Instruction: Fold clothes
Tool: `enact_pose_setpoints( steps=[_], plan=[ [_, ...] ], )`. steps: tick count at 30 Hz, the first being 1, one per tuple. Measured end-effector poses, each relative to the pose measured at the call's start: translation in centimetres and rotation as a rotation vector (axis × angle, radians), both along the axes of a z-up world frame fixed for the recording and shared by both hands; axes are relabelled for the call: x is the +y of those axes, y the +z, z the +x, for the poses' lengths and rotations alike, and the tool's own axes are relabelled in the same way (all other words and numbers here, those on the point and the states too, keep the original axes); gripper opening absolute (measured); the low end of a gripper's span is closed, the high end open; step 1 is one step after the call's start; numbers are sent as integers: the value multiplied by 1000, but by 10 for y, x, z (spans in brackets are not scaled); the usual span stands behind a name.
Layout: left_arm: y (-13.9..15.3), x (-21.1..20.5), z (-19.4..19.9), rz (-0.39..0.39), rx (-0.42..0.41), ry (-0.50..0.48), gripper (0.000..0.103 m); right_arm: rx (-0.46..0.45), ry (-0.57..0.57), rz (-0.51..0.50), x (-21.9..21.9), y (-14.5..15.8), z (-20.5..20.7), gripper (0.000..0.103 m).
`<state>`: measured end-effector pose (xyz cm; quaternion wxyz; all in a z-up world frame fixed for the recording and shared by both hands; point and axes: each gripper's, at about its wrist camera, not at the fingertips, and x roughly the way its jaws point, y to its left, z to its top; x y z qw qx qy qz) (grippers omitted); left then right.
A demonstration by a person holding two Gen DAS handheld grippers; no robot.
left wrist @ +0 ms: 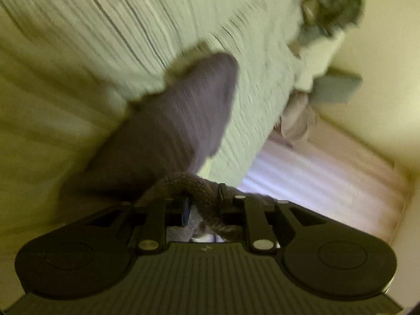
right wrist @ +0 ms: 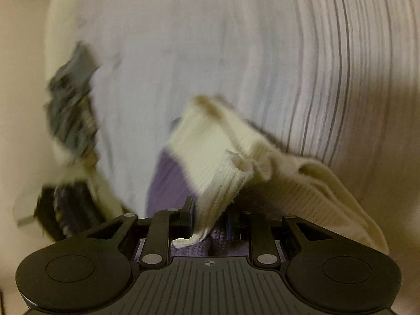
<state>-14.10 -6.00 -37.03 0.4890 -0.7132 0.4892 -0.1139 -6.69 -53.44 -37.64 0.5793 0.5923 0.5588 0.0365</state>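
Note:
Both views are blurred. In the left wrist view a purple-grey knit sock [left wrist: 178, 120] stretches away from my left gripper [left wrist: 203, 206], whose jaws are shut on its near, fuzzy end. A pale ruffled edge shows at the sock's far tip. In the right wrist view my right gripper [right wrist: 210, 219] is shut on the white ribbed cuff [right wrist: 210, 157] of a purple sock [right wrist: 168, 181]. The cuff hangs over the jaws, and purple knit shows under them. A cream ribbed sock [right wrist: 328, 194] lies just to the right. I cannot tell whether both grippers hold one sock.
All this is over a bed with a white sheet with thin dark stripes [left wrist: 126, 26] [right wrist: 262, 52]. A dark heap of clothes [left wrist: 336, 0] [right wrist: 71, 110] lies at the bed's edge, with a grey folded piece [left wrist: 337, 86] beside it. A pale curtain [left wrist: 328, 178] hangs at the right.

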Motion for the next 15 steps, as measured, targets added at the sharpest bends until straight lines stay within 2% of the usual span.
enact_pose_setpoints(
  steps=[2,6,10,12,13,15],
  plan=[
    [3,0,8,-13,-26,-17,17,20,-36,11,2,-12,3,21],
    [31,1,15,110,-171,-135,18,44,-46,29,0,-13,1,21],
    [55,5,11,209,-263,-195,18,72,-49,38,-5,-8,-1,22],
    [68,19,-1,281,-308,-178,28,81,-54,41,-7,-5,-3,22],
    [73,27,-4,321,-328,-157,38,85,-61,41,-6,-4,-2,22],
    [87,35,-9,445,-380,-173,39,89,-74,53,-4,-9,1,22]
  ],
)
